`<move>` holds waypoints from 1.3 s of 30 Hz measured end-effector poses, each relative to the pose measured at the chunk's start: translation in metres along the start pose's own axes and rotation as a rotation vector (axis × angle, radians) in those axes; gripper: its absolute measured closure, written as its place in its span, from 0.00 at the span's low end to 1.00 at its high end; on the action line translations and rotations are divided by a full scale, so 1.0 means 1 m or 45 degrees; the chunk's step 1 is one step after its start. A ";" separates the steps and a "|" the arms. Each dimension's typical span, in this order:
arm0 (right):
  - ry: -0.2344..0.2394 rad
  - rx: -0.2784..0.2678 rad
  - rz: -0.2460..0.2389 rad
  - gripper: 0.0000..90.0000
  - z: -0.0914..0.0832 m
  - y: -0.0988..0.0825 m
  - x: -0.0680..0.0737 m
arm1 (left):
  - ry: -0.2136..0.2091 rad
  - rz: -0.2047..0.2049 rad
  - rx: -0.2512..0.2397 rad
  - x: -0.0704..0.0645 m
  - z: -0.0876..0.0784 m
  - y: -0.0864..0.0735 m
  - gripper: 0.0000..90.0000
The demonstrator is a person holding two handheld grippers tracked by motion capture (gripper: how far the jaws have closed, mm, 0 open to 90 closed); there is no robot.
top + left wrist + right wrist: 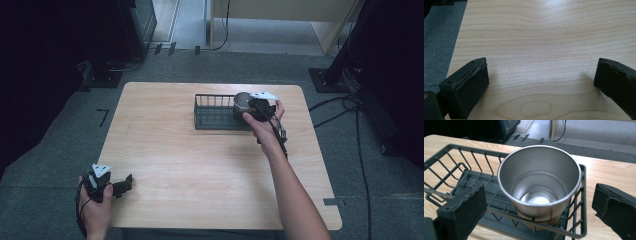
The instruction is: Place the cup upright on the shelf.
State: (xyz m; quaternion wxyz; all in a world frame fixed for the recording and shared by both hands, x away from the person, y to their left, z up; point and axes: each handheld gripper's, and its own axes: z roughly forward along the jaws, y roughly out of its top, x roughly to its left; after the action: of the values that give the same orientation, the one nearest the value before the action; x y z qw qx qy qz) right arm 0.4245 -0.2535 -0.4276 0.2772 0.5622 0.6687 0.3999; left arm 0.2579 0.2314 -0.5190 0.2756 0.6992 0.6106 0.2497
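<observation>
A: Okay, right tool (539, 212)?
B: Spread wide, jaws either side of the steel cup (540, 182), not touching. Cup stands upright in the wire basket (454, 157), right end.
A: Tip?
B: Probably back straight off, don't clip the rim. Left tool (541, 80) spread, idle over bare surface (544, 37).

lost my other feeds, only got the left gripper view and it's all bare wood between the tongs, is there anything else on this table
Observer: Yes, a dark wire basket sits at the table's far right.
Operator: anything in it
Observer: A steel cup stands upright in its right end, empty.
Operator: where's the right one
Observer: The right tongs are at that cup, jaws open on either side, not touching it.
</observation>
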 end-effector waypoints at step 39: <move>-0.076 -0.009 0.042 0.00 -0.069 -0.055 -0.051 | 0.000 0.000 0.000 0.000 0.000 0.000 0.00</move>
State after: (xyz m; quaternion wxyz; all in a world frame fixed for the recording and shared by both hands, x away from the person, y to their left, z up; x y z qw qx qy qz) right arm 0.3494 -0.3214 -0.4418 0.2924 0.5839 0.6494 0.3896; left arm 0.2579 0.2314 -0.5189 0.2755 0.6992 0.6106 0.2498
